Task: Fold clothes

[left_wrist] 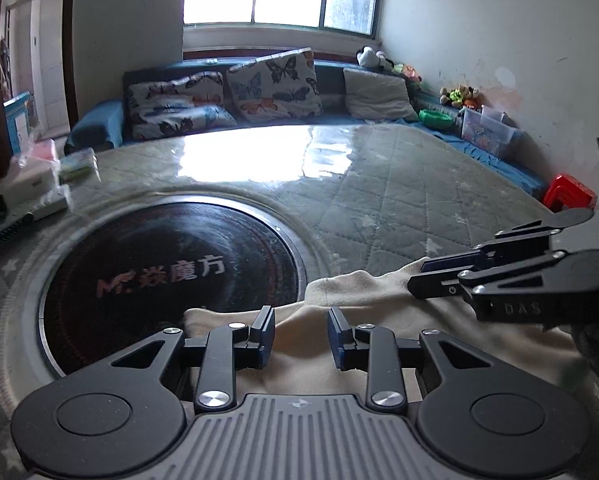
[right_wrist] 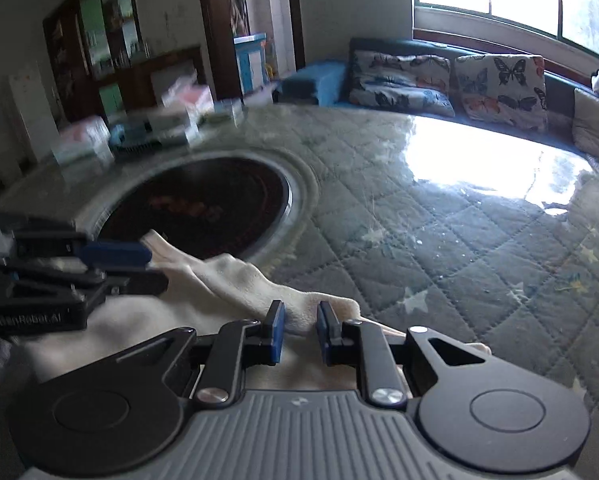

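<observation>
At your twelve o'clock the quilted table top (left_wrist: 379, 184) is lying bare and giving you room to pass. At ten o'clock a heap of boxes (right_wrist: 139, 128) is crowding the edge, and at two o'clock a red stool (left_wrist: 569, 194) is standing beside it.

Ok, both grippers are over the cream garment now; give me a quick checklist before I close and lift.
1. Left gripper open, fingers apart: ok.
2. Right gripper open: ok.
3. Cream garment between left fingers: cannot tell, cloth lies below them.
4. Cloth fold between right fingers: ok, a ridge rises into the gap.
5. Garment flat: not ok, bunched and wrinkled.
6. Garment off the black round cooktop: not ok, its edge overlaps the rim.
</observation>
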Tool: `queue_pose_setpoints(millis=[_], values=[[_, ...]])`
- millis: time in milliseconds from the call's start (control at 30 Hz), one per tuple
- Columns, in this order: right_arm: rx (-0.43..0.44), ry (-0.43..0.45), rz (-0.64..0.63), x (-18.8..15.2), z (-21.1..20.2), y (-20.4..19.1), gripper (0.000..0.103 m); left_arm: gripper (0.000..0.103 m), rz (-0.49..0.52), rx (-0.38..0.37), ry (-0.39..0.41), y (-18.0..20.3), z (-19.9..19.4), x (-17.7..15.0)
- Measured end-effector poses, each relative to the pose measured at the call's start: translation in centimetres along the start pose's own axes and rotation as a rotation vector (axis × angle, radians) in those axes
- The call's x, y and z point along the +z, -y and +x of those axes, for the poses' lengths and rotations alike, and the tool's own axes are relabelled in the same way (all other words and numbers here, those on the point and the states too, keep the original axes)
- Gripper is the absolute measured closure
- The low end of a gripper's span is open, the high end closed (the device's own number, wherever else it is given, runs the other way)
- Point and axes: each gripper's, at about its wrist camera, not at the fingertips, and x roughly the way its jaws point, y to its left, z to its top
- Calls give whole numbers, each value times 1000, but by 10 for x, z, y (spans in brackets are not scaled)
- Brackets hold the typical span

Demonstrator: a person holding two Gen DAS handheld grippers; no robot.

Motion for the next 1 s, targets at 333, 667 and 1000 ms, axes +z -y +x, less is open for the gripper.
queue_pose_setpoints(millis=[333,667,1000], values=[[30,19,-26,6,-3,-7,86,70,-4,-4,-30,1,18,5],[23,25,-66,7,-4,-22,84,65,-44,20,2,-10,-1,7],[137,53,-280,-19,-46,-78,65,63,-105,102,26,-36,-53,-35]])
